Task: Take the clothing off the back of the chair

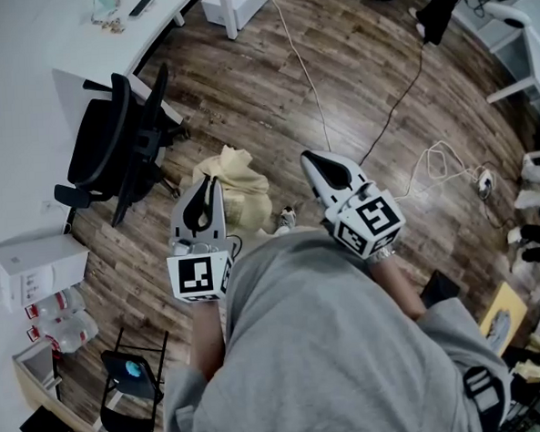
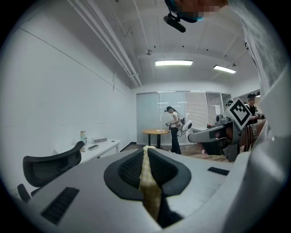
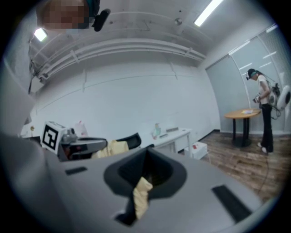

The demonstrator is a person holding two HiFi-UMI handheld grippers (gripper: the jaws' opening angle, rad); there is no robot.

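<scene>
Left gripper and right gripper were each clamped shut on yellow clothing, apparently carrying it clear of bare chair, far left.

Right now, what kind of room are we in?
Probably an office or lab workroom: a black swivel chair beside a long white desk, a round table near glass partitions, and cables trailing across the wood floor.

text: none readable | marker cubes: square code patterns only (no letters or numbers)
</scene>
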